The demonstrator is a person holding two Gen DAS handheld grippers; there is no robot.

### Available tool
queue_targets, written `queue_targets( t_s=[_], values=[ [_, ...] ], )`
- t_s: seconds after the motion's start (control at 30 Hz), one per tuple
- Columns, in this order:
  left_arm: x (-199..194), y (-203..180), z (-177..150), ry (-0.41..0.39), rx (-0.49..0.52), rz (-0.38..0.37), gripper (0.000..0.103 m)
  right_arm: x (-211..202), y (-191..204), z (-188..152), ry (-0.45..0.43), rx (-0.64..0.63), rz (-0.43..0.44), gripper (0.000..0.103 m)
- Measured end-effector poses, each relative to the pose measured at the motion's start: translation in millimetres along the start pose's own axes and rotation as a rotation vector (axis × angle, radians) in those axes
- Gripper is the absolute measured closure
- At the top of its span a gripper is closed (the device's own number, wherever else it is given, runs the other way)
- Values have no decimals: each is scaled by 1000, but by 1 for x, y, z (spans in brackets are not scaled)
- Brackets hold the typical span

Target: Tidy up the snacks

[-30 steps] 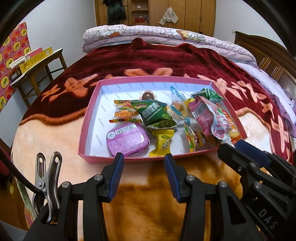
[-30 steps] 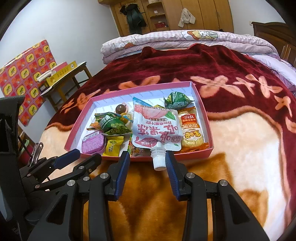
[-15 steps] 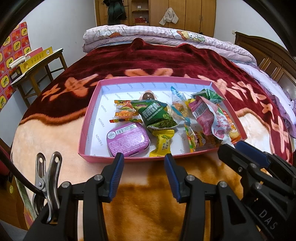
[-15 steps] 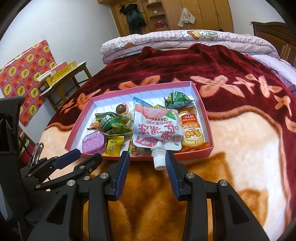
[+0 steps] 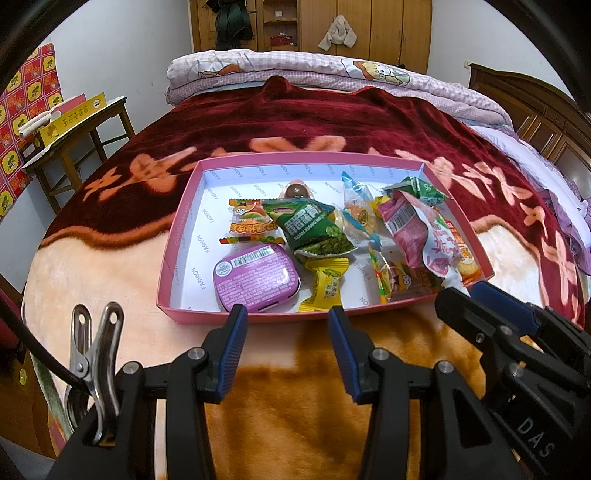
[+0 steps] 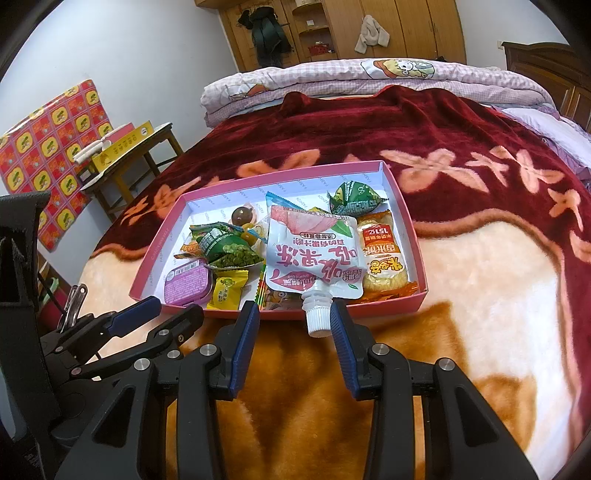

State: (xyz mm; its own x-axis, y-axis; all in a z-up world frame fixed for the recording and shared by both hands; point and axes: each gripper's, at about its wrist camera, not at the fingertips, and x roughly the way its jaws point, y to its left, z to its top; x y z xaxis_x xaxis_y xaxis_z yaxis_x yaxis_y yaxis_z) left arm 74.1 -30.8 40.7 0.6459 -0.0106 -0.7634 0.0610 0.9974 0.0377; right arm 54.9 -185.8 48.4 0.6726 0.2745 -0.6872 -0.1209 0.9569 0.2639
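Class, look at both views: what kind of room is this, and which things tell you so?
Most likely a bedroom: a bed under a dark red floral blanket, a folded checked quilt, and a wooden wardrobe behind.

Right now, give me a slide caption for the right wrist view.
Open right tongs hover before a pink tray of snacks, jelly pouch spout overhanging its rim.

Both wrist views are bright and evenly lit by soft indoor light, with only faint shadows inside the pink tray [image 5: 173, 236]. Small glare spots shine on the snack wrappers [image 6: 314, 254] and the steel clip [image 5: 92, 354]. Fisheye distortion bends the bed [image 6: 480, 122] and walls, dark vignetting fills the corners, and focus stays sharp throughout.
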Motion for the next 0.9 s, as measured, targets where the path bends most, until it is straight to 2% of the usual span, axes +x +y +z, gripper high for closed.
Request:
queue_targets(
  t_s=[0.9],
  values=[
    [1,3,0,3,-4,4,56,0,0,0,1,2,0,62]
  ],
)
